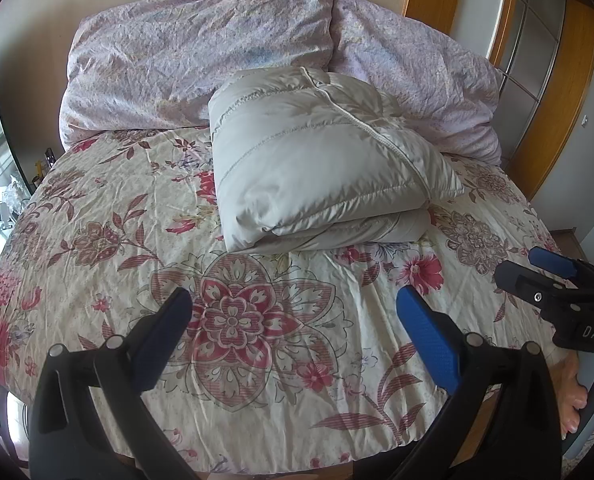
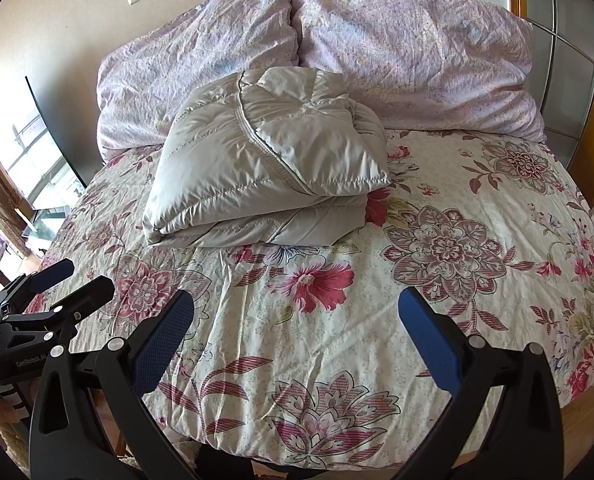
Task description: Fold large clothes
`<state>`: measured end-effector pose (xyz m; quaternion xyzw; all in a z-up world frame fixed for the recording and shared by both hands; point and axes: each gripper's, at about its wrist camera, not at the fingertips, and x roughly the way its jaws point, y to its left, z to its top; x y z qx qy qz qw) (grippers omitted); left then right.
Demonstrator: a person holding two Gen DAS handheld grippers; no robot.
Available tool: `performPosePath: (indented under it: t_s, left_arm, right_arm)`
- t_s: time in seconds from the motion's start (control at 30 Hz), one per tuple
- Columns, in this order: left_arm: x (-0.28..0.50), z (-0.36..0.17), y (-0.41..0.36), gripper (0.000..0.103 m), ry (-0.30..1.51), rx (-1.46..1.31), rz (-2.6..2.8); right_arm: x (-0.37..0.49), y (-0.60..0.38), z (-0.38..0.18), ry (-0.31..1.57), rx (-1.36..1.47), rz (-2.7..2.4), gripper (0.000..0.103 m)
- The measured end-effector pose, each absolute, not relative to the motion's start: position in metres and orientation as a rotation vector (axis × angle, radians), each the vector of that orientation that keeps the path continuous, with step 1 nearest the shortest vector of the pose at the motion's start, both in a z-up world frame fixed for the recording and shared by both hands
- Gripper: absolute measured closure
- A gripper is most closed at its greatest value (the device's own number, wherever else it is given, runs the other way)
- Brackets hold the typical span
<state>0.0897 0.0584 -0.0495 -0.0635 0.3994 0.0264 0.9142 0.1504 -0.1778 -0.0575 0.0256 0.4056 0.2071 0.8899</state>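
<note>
Both the left gripper (image 1: pixel 297 328) and right gripper (image 2: pixel 297 328) hold fingers spread wide, empty, short of the folded jacket (image 1: pixel 321 160).

**Readable markings: two, both on tool bodies**

- Left wrist view: white capitals "DAS" on the black body of the right tool (image 1: pixel 553 276), at the right edge of the frame. The word runs out of frame; the rest cannot be read.
- Right wrist view: small white lettering "GenRobot.AI" on the black body of the left tool (image 2: pixel 69 276), low at the left edge. The last letters are partly hidden, so the ending is uncertain.
- No other text, number or sign legible in either view.
</note>
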Motion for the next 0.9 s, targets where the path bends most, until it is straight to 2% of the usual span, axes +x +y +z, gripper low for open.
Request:
performPosePath:
  t_s: [0.9]
  left_arm:
    - [0.0935, -0.0537, 0.0576, 0.002, 0.832, -0.129, 0.042]
  right_arm:
    - [0.1534, -0.1787, -0.0600, 0.845, 0.054, 0.433, 0.001]
